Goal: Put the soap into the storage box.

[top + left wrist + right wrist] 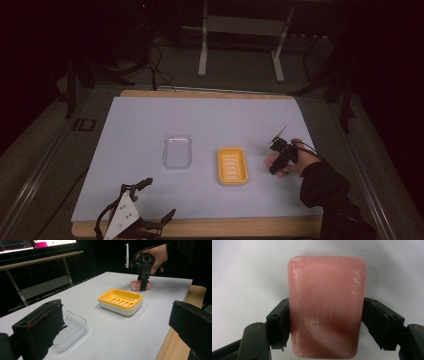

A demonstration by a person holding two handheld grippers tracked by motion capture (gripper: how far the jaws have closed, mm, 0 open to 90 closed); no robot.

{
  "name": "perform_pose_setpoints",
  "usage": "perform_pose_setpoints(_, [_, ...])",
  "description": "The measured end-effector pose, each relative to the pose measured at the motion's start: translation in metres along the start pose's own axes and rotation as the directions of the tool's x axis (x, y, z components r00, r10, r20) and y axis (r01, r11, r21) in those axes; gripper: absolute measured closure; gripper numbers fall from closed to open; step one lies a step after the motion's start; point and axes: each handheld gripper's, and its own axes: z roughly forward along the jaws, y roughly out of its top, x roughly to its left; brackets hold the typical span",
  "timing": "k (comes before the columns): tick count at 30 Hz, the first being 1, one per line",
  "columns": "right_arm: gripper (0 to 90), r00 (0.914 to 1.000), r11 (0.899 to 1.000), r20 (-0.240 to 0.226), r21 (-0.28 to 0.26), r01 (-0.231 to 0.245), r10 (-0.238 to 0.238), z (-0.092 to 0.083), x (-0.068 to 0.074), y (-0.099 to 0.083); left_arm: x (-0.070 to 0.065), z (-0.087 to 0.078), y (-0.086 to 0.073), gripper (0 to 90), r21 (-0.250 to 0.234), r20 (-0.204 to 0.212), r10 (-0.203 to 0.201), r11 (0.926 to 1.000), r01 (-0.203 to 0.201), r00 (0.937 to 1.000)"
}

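The pink soap [327, 307], its stamped letters too blurred to be read, is squeezed by the right gripper [325, 322], while the left gripper [112, 332] is held wide open with nothing in it.

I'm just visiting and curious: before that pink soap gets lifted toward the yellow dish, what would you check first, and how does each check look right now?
1. Right gripper jaws on both long sides of the pink soap: ok.
2. Jaws pressing firmly enough to lift: cannot tell.
3. Yellow soap dish empty and upright: ok.
4. Table between soap and dish free of obstacles: ok.
5. Left gripper, jaws open, well away from the dish: ok.
6. Clear lid lying apart from the dish: ok.
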Motion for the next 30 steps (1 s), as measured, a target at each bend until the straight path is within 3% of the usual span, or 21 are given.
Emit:
perform_pose_setpoints(4, [37.1,1.0,1.0,0.003,-0.001,0.002,-0.002,-0.002,0.004,0.0,0.0,0.0,0.0,0.4,0.002,0.0,0.001,1.0,-0.001,1.0])
perform_pose_setpoints(8, [37.4,0.9939,0.994,0.01,0.012,-0.11,0.11,-0.002,0.007,0.001,0.0,0.0,0.0,0.3,0.002,0.002,0.002,1.0,-0.002,1.0])
perform_pose_setpoints(13, [37.6,0.9733,0.973,0.0,0.011,-0.23,0.23,-0.003,0.006,0.001,0.0,0.0,0.0,0.4,0.0,0.001,0.002,1.0,-0.002,1.0])
perform_pose_setpoints(15, [37.6,0.9672,0.967,-0.006,0.011,-0.254,0.254,-0.004,0.005,0.001,0.0,0.0,0.0,0.4,0.0,0.001,0.003,1.0,-0.003,1.0])
perform_pose_setpoints(19, [37.6,0.9635,0.964,0.026,0.006,-0.267,0.266,-0.006,0.003,-0.002,-0.001,0.0,0.0,0.4,-0.002,0.003,0.003,1.0,-0.003,1.0])
perform_pose_setpoints(25, [37.6,0.9588,0.959,0.032,-0.001,-0.283,0.282,-0.013,0.001,-0.007,0.0,0.0,0.0,0.4,-0.001,0.001,0.002,1.0,-0.002,1.0])
perform_pose_setpoints(30, [37.7,0.9499,0.951,0.041,-0.015,-0.31,0.31,-0.027,0.0,-0.011,-0.001,0.0,0.0,0.3,-0.001,0.0,0.002,1.0,-0.002,1.0])
